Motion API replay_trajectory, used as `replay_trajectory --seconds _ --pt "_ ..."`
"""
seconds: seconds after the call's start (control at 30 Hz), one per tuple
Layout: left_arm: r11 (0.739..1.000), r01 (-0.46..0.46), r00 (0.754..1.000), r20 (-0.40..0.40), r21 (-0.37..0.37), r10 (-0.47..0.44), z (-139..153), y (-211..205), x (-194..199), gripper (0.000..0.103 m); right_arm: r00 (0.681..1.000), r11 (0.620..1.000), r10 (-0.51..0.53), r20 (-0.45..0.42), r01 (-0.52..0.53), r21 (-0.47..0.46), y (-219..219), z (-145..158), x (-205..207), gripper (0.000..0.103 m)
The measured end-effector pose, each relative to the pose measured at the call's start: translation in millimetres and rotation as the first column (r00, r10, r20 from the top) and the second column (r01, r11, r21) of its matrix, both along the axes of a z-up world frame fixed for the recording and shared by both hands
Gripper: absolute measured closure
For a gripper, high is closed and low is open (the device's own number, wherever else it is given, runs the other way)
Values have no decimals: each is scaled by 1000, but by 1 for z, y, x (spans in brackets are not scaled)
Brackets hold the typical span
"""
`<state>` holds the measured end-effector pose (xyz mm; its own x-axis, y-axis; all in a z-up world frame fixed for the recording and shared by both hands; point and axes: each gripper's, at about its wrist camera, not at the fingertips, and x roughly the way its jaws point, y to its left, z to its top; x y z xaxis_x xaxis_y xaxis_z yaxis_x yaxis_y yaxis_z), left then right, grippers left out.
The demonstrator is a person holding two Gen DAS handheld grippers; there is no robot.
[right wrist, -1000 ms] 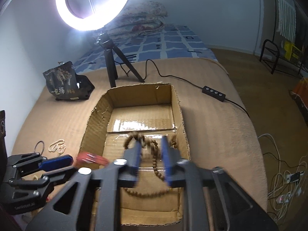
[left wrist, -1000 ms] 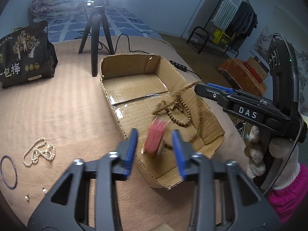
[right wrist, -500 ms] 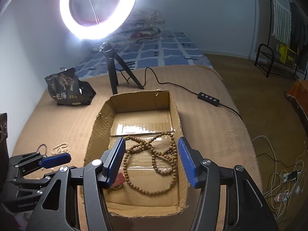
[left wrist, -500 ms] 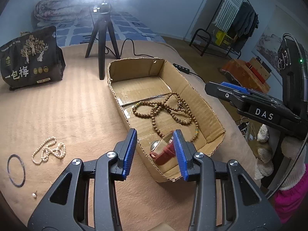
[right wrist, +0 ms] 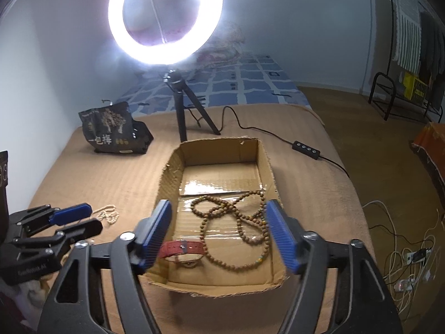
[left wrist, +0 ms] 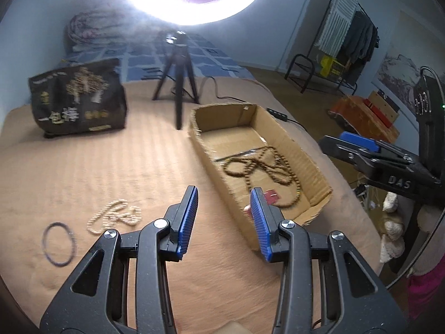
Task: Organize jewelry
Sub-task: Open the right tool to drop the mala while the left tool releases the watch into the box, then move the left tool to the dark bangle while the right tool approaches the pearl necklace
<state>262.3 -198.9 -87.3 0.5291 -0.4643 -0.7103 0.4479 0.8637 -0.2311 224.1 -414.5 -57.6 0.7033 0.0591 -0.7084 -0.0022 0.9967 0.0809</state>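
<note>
An open cardboard box (left wrist: pixel 311 158) (right wrist: pixel 172 172) lies on the tan bed cover. Inside lie a long wooden bead necklace (left wrist: pixel 261 167) (right wrist: pixel 236 220) and a red-strapped watch (right wrist: pixel 180 250), also seen in the left wrist view (left wrist: pixel 271 196). My left gripper (left wrist: pixel 224 214) is open and empty, left of the box's near end. My right gripper (right wrist: pixel 219 232) is open and empty above the box's near half. A pearl necklace (left wrist: pixel 114 215) (right wrist: pixel 107 214) and a thin dark bangle (left wrist: pixel 58 247) lie on the cover to the left of the box.
A ring light on a black tripod (left wrist: pixel 178 83) (right wrist: pixel 180 111) stands behind the box, its cable and remote (right wrist: pixel 304 147) running right. A black snack bag (left wrist: pixel 78 100) (right wrist: pixel 114 130) stands at the back left. The bed edge drops off on the right, with cables (right wrist: pixel 403 258) on the floor.
Both grippers let go of their pieces: the watch and the bead necklace now lie in the box. Both jaws opened wide, and the left gripper swung left toward the pearl necklace.
</note>
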Motion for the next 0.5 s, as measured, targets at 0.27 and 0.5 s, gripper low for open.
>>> replay_trajectory --seconds 0.27,0.5 --pt "994 -95 995 45 57 93 3 67 -1 35 998 998 60 3 -60 -12 38 5 -4 24" --pt "977 -198 980 25 72 197 -10 141 3 34 989 989 147 -29 -146 36 76 -3 4 23"
